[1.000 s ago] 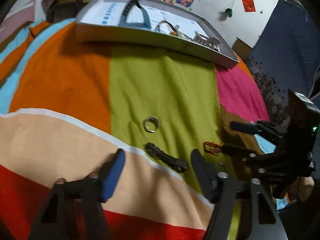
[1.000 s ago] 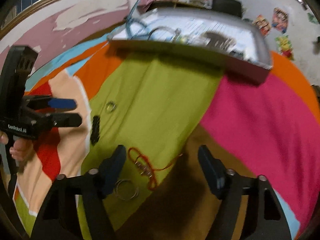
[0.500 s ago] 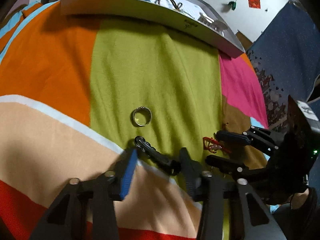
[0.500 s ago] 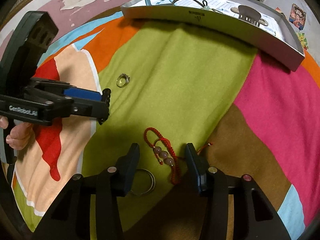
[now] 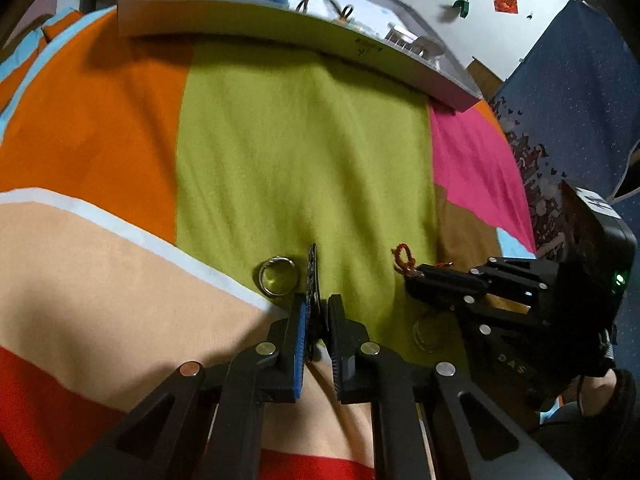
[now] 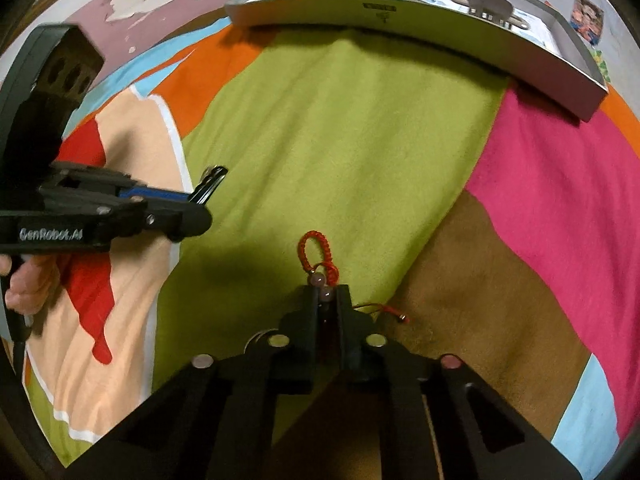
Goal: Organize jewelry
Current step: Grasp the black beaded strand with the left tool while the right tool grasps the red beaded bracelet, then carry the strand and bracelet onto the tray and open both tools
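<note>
Two grippers' jaws just closed, left gripper [image 5: 318, 308] marked "GenRobot.AI" pinching black clip [image 5: 311, 276], right gripper [image 6: 326, 300] pinching red bracelet [image 6: 318, 258], perhaps beaded

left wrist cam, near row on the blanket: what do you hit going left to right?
Silver ring → black hair clip clamped in the left tool → red cord bracelet pinched by the right tool.

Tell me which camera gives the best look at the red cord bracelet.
The right wrist view: the red cord bracelet sits centred, its braided loop and beads clear, pinched in the right gripper. The left wrist view shows only its small loop end poking past that gripper's fingers.
</note>
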A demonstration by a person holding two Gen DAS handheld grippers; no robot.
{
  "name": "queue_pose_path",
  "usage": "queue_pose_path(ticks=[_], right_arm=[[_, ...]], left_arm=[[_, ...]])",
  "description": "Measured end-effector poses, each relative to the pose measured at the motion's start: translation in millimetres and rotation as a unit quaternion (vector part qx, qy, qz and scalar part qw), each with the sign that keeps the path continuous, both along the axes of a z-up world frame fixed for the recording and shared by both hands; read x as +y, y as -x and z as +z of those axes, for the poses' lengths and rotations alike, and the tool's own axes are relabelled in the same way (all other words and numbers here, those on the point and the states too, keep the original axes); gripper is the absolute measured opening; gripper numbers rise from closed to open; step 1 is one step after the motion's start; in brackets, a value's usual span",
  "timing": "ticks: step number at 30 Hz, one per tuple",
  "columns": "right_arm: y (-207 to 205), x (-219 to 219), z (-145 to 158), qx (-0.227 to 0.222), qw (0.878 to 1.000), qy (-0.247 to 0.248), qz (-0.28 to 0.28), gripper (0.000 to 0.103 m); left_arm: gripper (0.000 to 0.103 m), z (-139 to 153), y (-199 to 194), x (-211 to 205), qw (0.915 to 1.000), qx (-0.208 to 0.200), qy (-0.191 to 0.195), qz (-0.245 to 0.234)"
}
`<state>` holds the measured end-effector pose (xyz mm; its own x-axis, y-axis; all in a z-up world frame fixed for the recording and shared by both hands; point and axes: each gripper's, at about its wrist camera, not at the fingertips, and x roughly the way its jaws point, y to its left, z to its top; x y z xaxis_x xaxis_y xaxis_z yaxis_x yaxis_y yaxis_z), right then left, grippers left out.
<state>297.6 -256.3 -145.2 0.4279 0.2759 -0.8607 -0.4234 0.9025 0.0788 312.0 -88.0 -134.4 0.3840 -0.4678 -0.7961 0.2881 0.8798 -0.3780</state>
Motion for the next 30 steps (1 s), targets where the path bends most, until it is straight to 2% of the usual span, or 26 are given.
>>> queue_pose_path(ticks=[5,8,14,16,24,30], right_arm=[[1,-12,12,-0.021,0.999,-0.037,-0.018,0.007],[4,-21,27,-0.049,0.997,-0.059,-0.026,0.007],[9,-41,59,-0.115,0.987,-0.097,-0.05,0.007],[9,-46,70,-0.139,0.983,-0.105,-0.06,0.007],[-20,-58,100,-0.21,0.963,-0.143,-0.092,0.007],[-70,-88,122,-0.258,0.94,-0.167,-0.151,0.007]], left_arm=[[0.01,28,13,6,0.9994,-0.034,0.008,0.003],[0.01,46,20,5,0.9984,-0.054,0.013,0.004],[0.01,80,17,-3,0.9948,-0.101,-0.009,0.015],[0.01,91,11,-5,0.993,-0.117,0.0,0.02],[0.01,133,-42,-30,0.9831,-0.18,-0.013,0.028],[0.01,138,-111,-46,0.9835,-0.177,0.013,0.037]])
